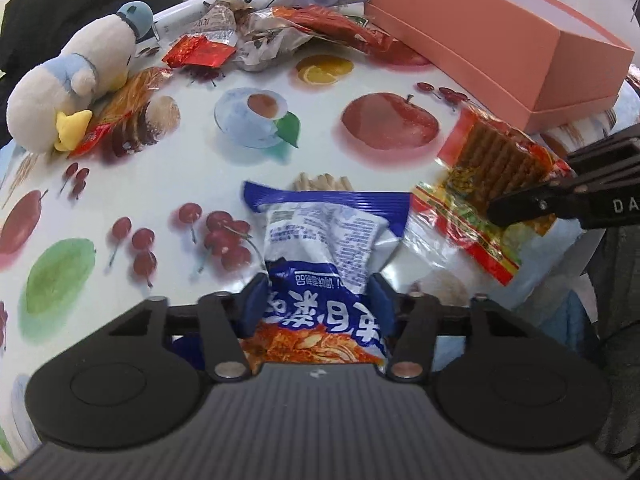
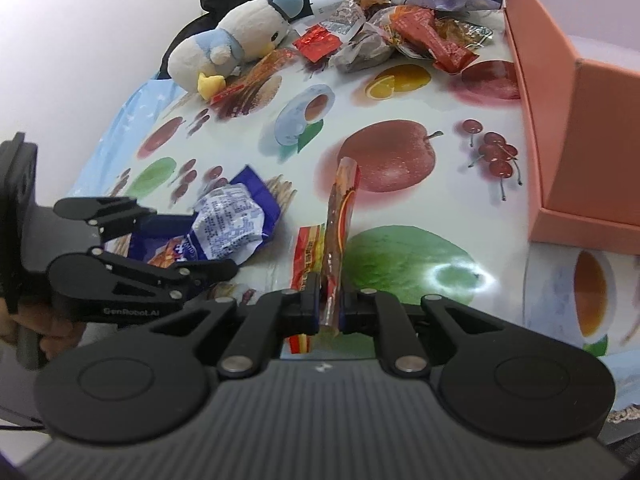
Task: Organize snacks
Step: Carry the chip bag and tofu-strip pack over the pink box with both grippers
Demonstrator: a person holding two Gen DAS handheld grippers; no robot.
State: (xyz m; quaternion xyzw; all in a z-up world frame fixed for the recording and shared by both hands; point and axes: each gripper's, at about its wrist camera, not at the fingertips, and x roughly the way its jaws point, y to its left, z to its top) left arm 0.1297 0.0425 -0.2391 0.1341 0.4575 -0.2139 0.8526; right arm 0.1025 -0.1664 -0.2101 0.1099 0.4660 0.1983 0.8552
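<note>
A home, by the look of it. The surface (image 1: pixel 192 168) wears a glossy oilcloth printed with apples, cherries, oranges and teacups. At the far left lies a plush penguin (image 1: pixel 68 92); snack wrappers (image 1: pixel 280 28) are heaped at the far side, beside a pink cardboard gift box (image 1: pixel 500 44) on the right.

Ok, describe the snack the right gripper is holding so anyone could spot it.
Start at the pink box, then come toward the table's near edge. There the right gripper pinches a flat red-bordered packet showing a ridged brown slab; the neighbouring blue-and-white bag is crumpled.
</note>
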